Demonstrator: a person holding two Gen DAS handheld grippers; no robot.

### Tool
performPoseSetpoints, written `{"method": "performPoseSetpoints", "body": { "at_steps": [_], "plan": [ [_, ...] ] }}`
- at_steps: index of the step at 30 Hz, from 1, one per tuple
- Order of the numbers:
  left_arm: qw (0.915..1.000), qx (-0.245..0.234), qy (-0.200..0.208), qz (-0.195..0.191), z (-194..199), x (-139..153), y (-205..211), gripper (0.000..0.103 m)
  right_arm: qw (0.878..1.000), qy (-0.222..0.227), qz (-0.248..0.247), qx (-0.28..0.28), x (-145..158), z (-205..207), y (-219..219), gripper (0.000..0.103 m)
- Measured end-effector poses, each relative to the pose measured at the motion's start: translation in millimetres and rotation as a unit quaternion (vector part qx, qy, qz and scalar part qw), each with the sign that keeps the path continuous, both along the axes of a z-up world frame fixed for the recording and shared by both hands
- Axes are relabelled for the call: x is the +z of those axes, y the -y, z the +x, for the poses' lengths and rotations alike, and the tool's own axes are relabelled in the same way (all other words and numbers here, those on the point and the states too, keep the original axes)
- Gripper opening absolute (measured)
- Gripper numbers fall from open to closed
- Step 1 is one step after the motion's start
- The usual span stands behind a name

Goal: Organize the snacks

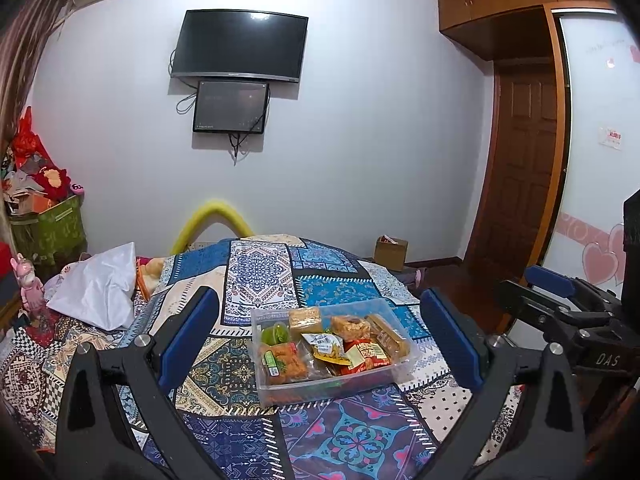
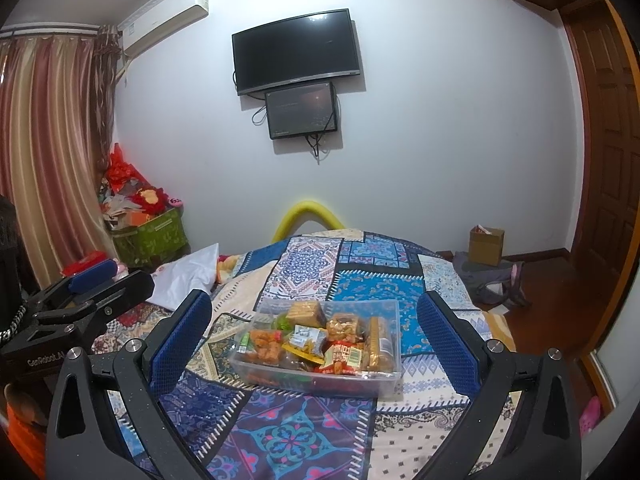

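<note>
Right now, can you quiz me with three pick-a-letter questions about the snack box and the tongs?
1. Where does the clear snack box sit?
A. on the patterned blanket
B. on the wooden floor
C. on a shelf under the TV

2. What colour are the pads on the tongs?
A. red
B. blue
C. yellow

3. How do the left tongs and right tongs stand?
A. both shut on a snack
B. one open, one shut
C. both open, holding nothing

Answers:
1 A, the box rests on the blanket that covers the bed.
2 B, blue pads show on both pairs in both views.
3 C, each pair is spread wide on either side of the box with nothing between.
</note>
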State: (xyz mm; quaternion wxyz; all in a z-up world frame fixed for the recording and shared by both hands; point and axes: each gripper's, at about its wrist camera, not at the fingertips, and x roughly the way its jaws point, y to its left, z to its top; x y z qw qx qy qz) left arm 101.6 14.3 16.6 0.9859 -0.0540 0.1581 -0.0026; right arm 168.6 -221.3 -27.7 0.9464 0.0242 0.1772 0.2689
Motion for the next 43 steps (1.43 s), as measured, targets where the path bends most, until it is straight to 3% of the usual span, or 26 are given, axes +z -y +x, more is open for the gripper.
{"method": "performPoseSetpoints", "body": {
  "at_steps": [43],
  "plan": [
    [0.9997, -0.017, 0.006, 0.014, -3, -2, 10, 0.102, 1.000, -0.002, -0.001, -0.002, 0, 0, 1, 0.102]
  ]
}}
